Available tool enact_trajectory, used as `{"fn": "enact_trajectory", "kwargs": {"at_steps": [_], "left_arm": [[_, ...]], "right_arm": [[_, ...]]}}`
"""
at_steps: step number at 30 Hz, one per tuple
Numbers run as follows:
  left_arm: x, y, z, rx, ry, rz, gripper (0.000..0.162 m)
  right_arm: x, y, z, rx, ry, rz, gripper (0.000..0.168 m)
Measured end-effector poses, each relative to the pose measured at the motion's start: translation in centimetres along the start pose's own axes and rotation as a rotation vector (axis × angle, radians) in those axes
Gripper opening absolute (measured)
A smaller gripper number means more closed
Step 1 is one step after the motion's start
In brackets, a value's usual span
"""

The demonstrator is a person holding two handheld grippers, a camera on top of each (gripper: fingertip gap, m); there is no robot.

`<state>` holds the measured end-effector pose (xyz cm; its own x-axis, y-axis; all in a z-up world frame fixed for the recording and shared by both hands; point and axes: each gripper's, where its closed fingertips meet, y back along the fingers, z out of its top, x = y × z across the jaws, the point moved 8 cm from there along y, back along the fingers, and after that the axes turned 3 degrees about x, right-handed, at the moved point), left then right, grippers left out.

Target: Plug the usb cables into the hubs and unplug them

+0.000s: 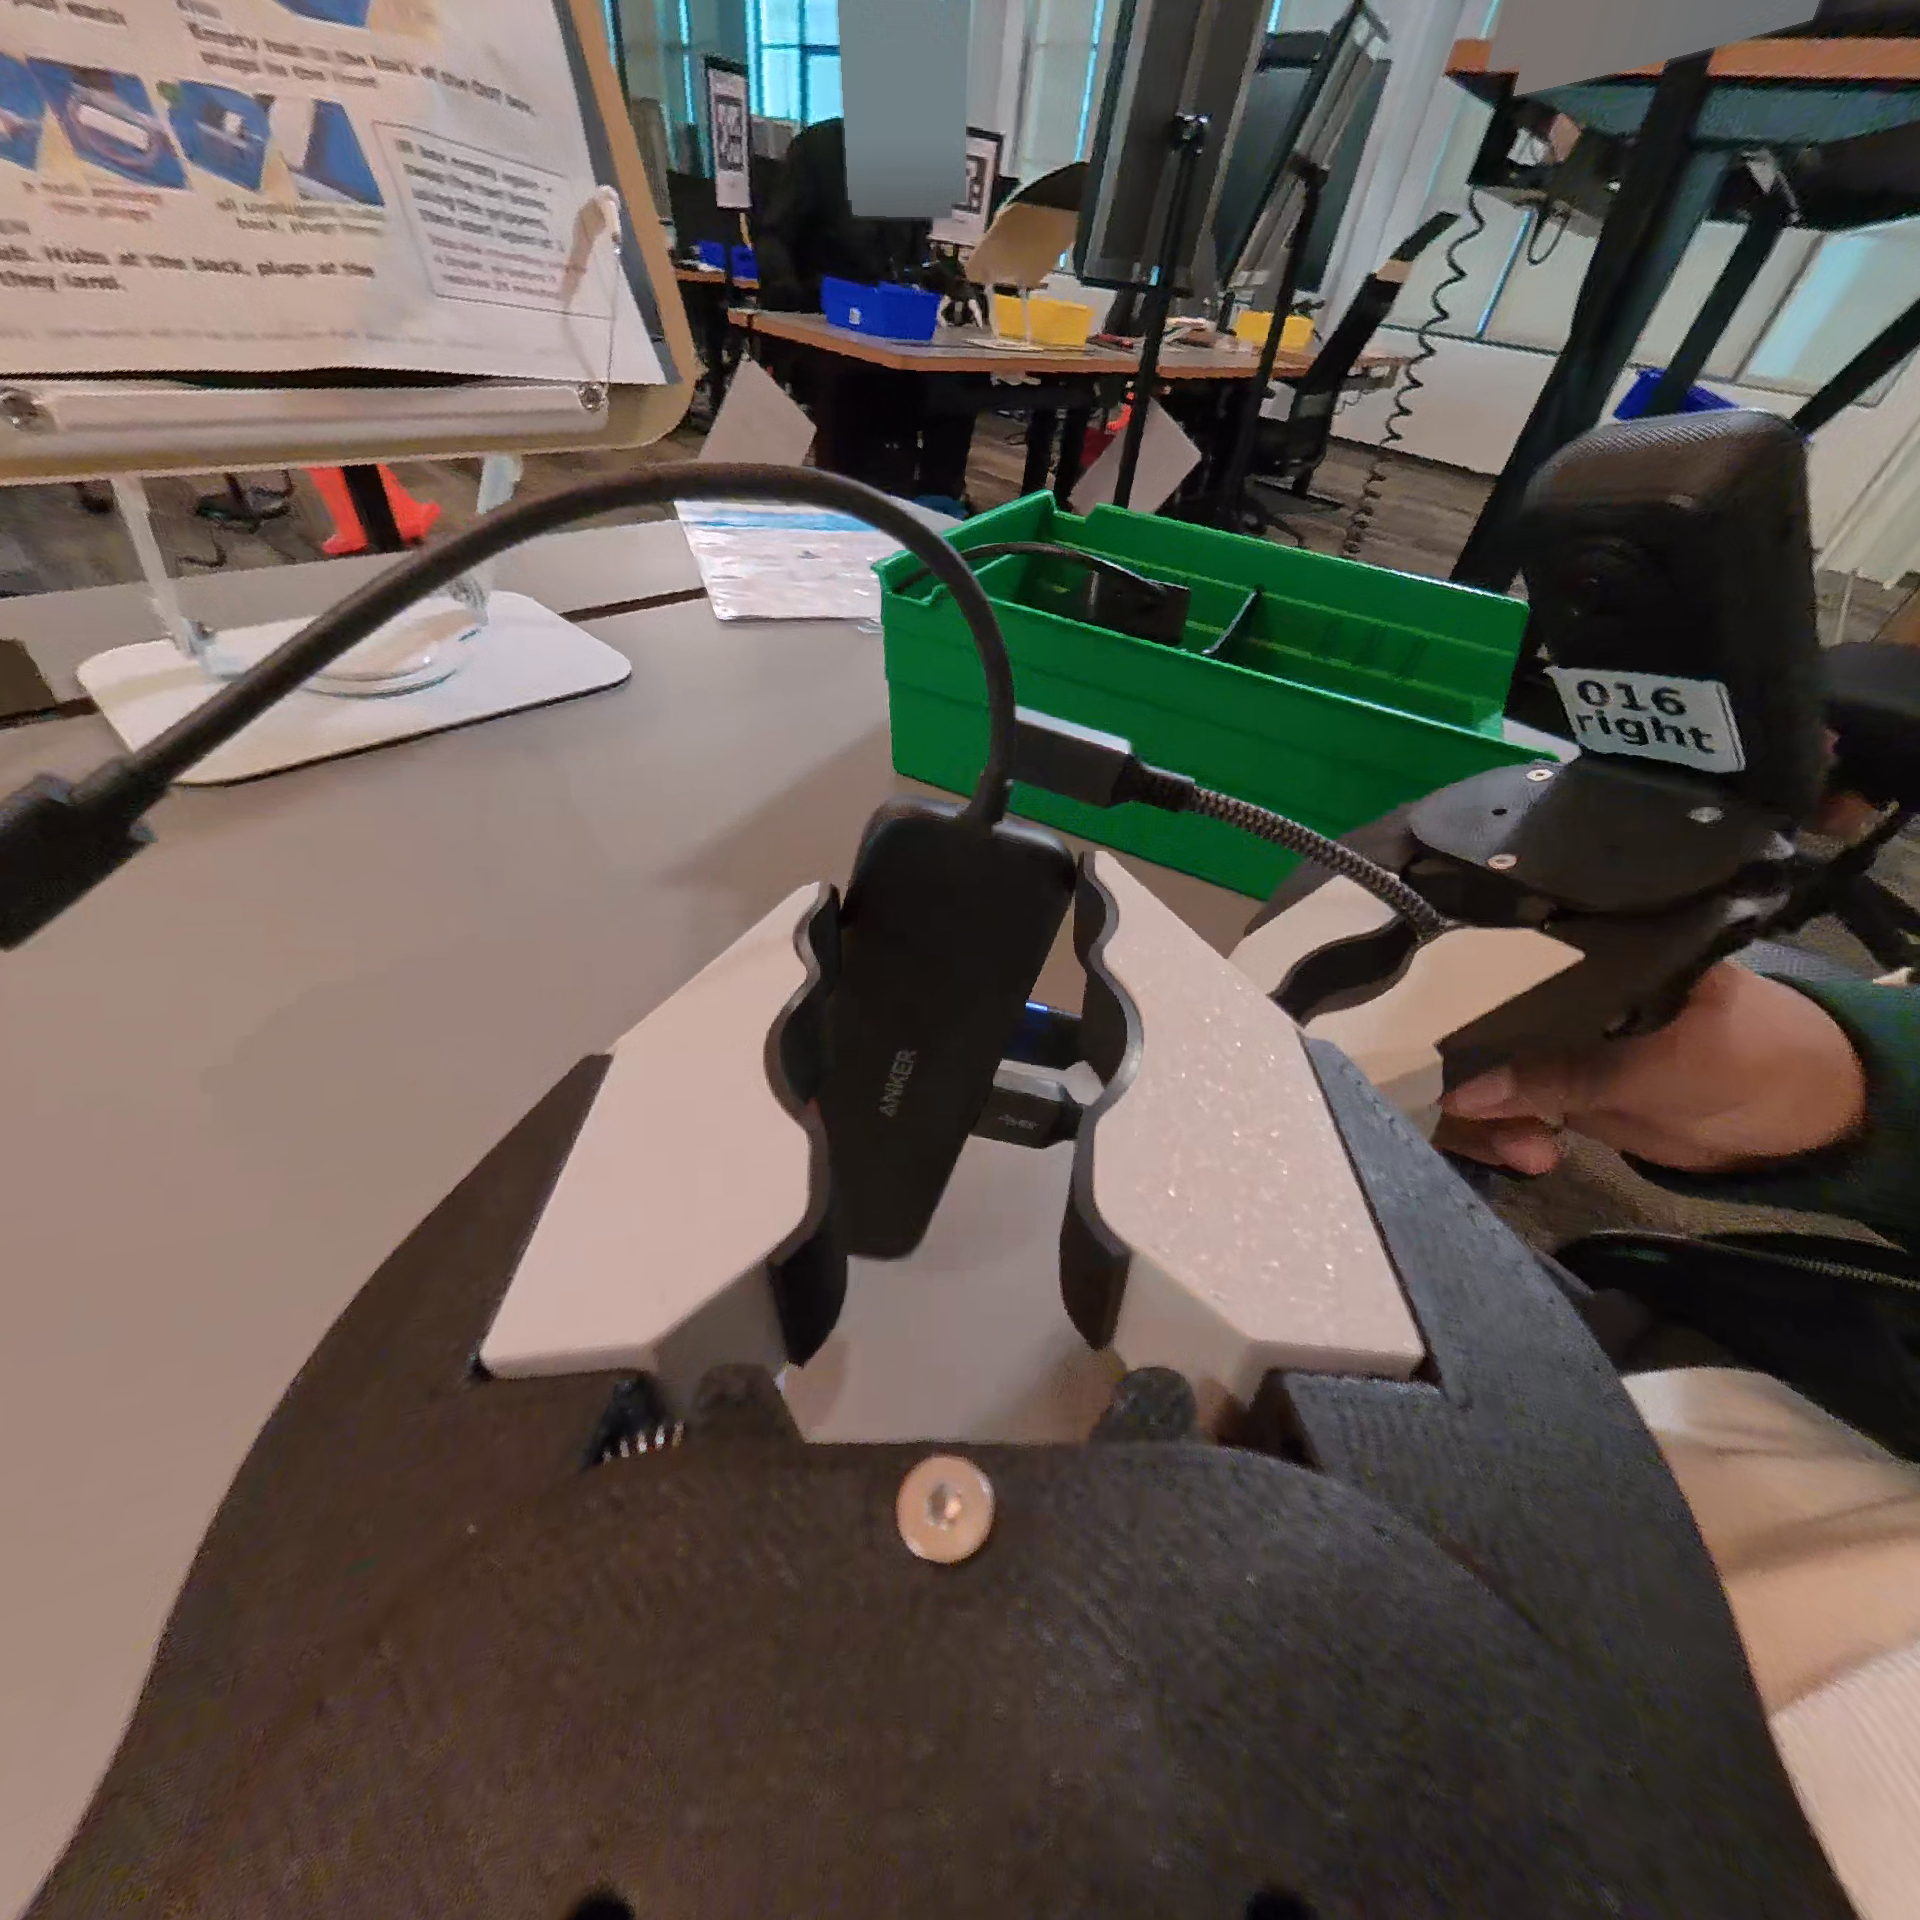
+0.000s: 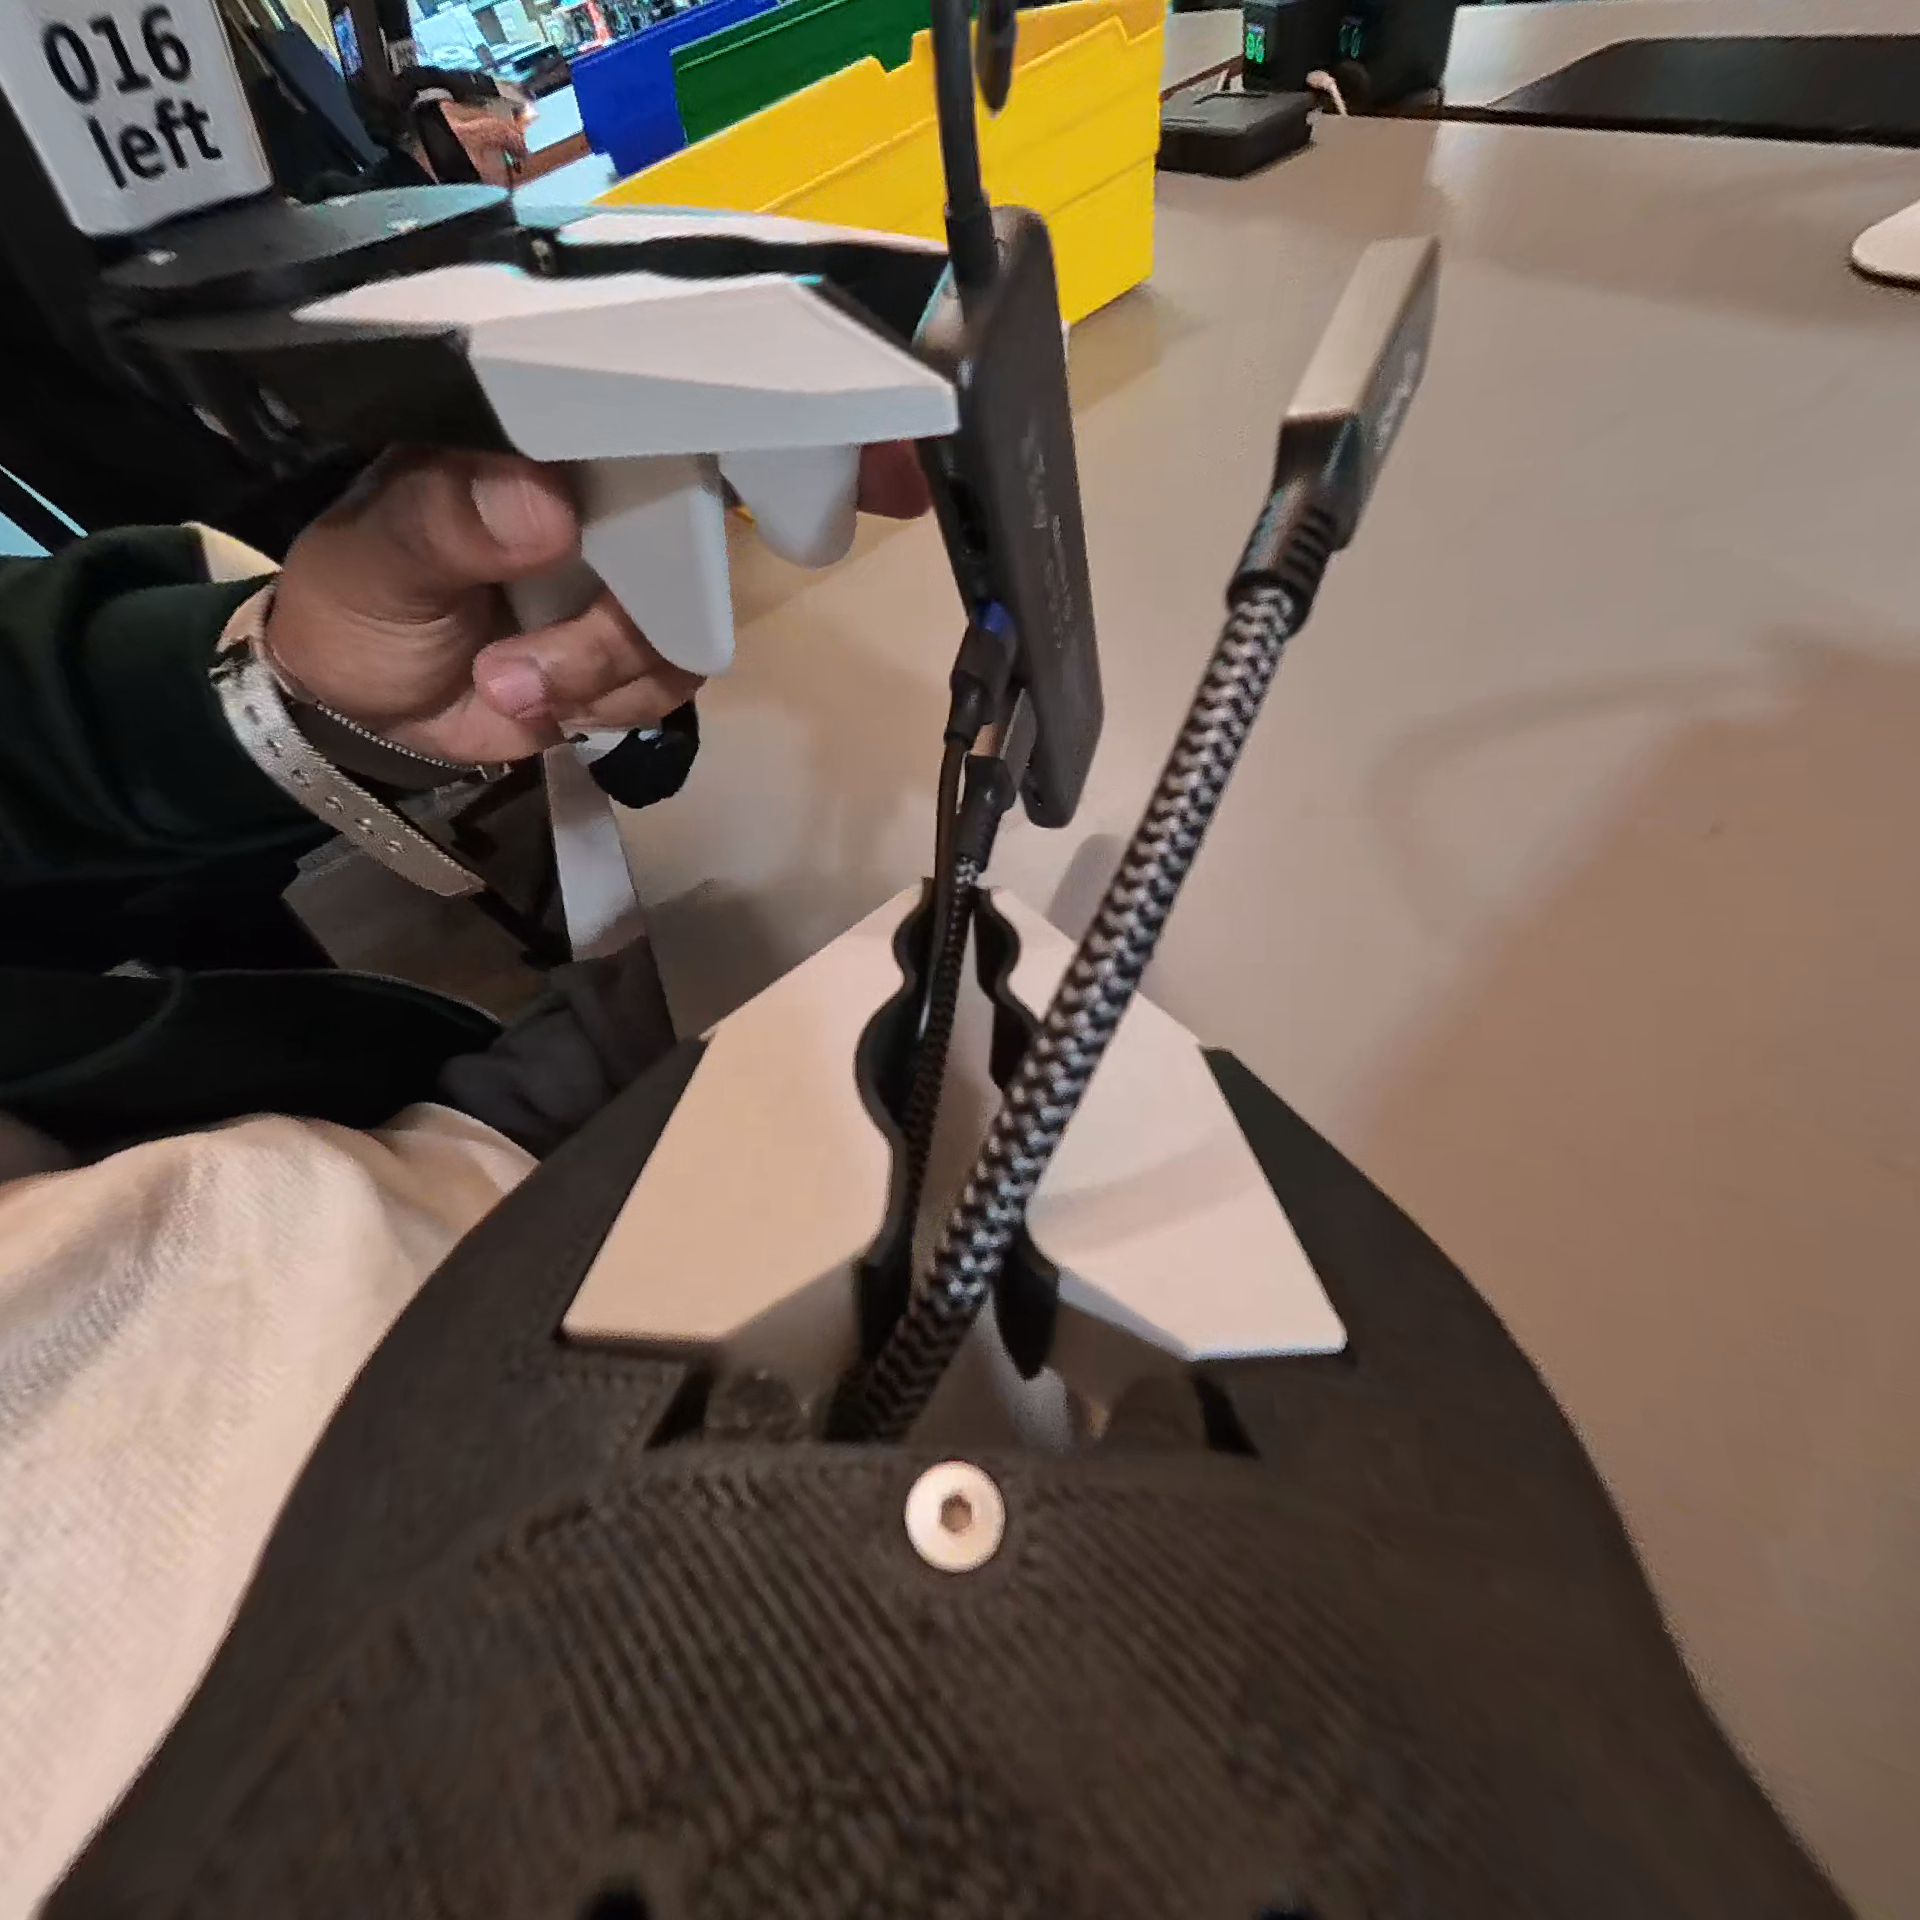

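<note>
The black hub (image 1: 935, 1029) stands upright above the desk (image 1: 520, 935), clamped between the left gripper's (image 1: 951, 997) fingers, a plug seated in its side. The right gripper's (image 2: 951, 1049) fingers pinch a braided cable (image 2: 1091, 997) beside it, before the green bin (image 1: 1195, 727).

Bin: green bin (image 1: 1195, 717) on the grey table (image 1: 416, 987).
Stand: instruction sheet (image 1: 291, 177) upright (left).
Far side: yellow bin (image 2: 935, 156).
</note>
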<state>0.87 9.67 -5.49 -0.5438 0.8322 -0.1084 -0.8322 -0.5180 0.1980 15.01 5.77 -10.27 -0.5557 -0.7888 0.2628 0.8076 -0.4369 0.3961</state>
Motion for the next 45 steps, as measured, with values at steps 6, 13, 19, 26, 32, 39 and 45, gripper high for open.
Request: {"fn": "enact_trajectory", "kwargs": {"at_steps": [6, 13, 19, 26, 32, 39, 45], "left_arm": [[-0.5, 0.1, -0.8, -0.076, -0.082, -0.085, 0.052], [0.1, -0.2, -1.9, 0.006, -0.025, -0.200, 0.071], [-0.5, -0.9, -3.2, 0.126, -0.270, -0.079, 0.068], [0.1, -1.1, -3.3, 0.117, -0.187, -0.080, 0.053], [0.4, -1.1, -3.2, 0.092, -0.091, -0.140, 0.056], [-0.4, -0.8, -3.1, 0.062, -0.135, -0.182, 0.055], [-0.7, -0.5, -2.6, 0.016, -0.163, -0.192, 0.052]], "right_arm": [[0.3, 1.5, 0.5, -0.141, -0.212, 0.223, 0.005], [0.1, 2.8, 1.0, -0.231, -0.320, 0.267, 0.005], [-0.4, 2.9, 0.8, -0.250, -0.493, 0.288, 0.006], [-0.2, 3.3, 1.0, -0.274, -0.488, 0.295, 0.006], [-0.4, 4.1, 1.5, -0.360, -0.521, 0.357, 0.005], [0.0, 3.7, 1.5, -0.351, -0.532, 0.408, 0.005], [-0.2, 3.6, 1.3, -0.405, -0.673, 0.533, 0.006]]}}
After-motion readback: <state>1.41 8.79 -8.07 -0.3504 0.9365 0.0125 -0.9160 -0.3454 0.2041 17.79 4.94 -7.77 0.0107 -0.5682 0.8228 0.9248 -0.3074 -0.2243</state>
